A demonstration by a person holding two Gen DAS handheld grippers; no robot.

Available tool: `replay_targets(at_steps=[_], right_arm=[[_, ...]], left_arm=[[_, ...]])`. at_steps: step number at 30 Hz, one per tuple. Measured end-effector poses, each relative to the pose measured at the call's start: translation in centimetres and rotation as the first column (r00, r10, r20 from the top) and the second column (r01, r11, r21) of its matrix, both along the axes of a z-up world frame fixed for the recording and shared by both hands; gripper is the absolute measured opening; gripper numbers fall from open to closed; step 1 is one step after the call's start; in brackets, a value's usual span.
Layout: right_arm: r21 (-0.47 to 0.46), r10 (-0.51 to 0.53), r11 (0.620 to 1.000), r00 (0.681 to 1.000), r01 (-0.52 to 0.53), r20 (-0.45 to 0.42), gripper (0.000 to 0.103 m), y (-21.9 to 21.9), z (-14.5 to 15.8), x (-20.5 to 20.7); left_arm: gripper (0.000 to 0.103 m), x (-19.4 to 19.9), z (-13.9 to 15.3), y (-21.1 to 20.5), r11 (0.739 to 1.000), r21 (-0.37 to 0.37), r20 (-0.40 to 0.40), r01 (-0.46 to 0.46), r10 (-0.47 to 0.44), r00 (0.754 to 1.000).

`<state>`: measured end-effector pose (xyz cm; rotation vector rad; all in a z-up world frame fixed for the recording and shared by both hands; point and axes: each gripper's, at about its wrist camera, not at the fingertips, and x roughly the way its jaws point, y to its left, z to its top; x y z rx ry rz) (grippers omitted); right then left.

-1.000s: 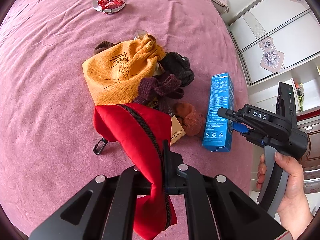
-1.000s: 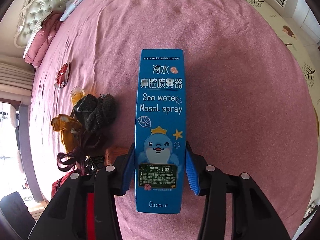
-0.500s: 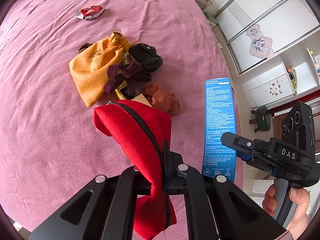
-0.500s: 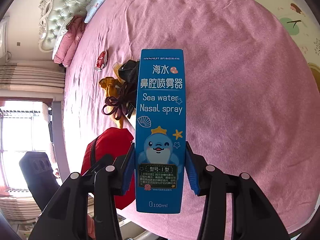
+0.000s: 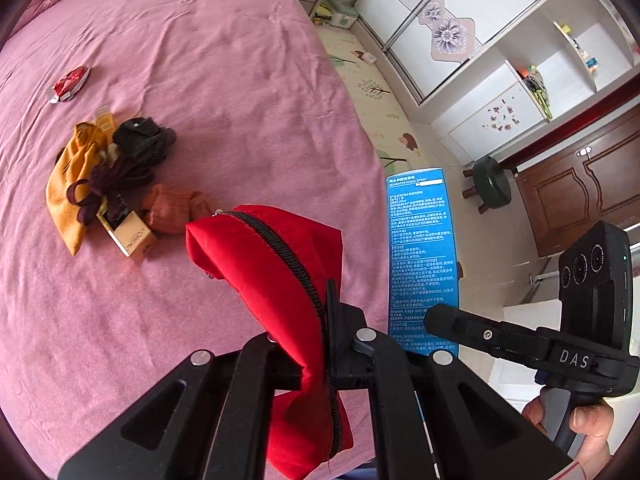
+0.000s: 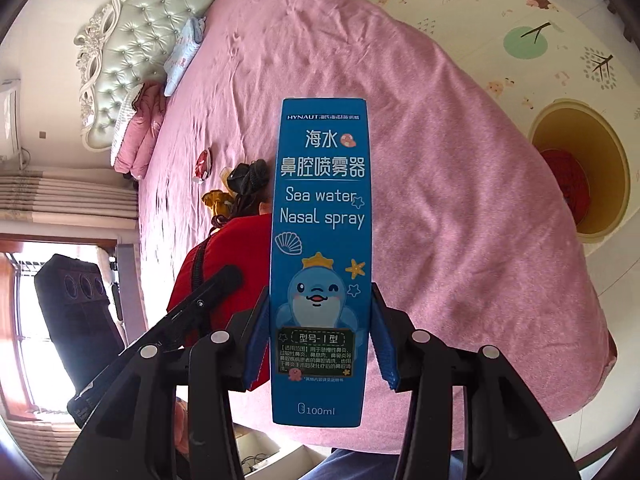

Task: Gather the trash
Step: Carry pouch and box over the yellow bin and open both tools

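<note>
My right gripper [image 6: 318, 344] is shut on a tall blue nasal spray box [image 6: 320, 248] and holds it upright in the air off the bed's edge; the box also shows in the left wrist view [image 5: 422, 248]. My left gripper [image 5: 316, 356] is shut on a red zippered pouch [image 5: 272, 264], lifted above the pink bed [image 5: 224, 64]. A yellow round bin [image 6: 576, 168] with a red item inside stands on the floor beside the bed. A red wrapper [image 5: 70, 82] lies far on the bed.
A pile lies on the bed: orange drawstring bag [image 5: 68, 184], dark socks [image 5: 142, 142], brown sock [image 5: 172, 208], gold carton [image 5: 130, 234]. A green stool [image 5: 490, 184], wardrobe and wooden door stand to the right. Pillows and headboard [image 6: 132, 40] lie at the far end.
Both grippers have risen and pulled back from the pile toward the bed's edge, the right one carrying the blue box off the bed. The bin has come into the right wrist view.
</note>
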<state>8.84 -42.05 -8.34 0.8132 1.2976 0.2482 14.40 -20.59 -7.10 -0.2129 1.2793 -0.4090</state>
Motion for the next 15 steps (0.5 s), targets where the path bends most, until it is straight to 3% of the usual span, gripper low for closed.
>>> replay_targets(at_steps=[8, 15], right_arm=[[-0.023, -0.132, 0.991, 0.991, 0.132, 0.022, 0.045, -8.2, 0.2, -1.3], [-0.033, -0.287, 0.957, 0.958, 0.287, 0.02, 0.045, -16.8, -0.8, -2.8]], left_arm=[[0.005, 1.6, 0.1, -9.2, 0.989, 0.008, 0.008, 0.145, -0.145, 0.989], [0.005, 2.9, -1.2, -18.1, 0.964, 0.006, -0.007, 0.266, -0.266, 0.964]])
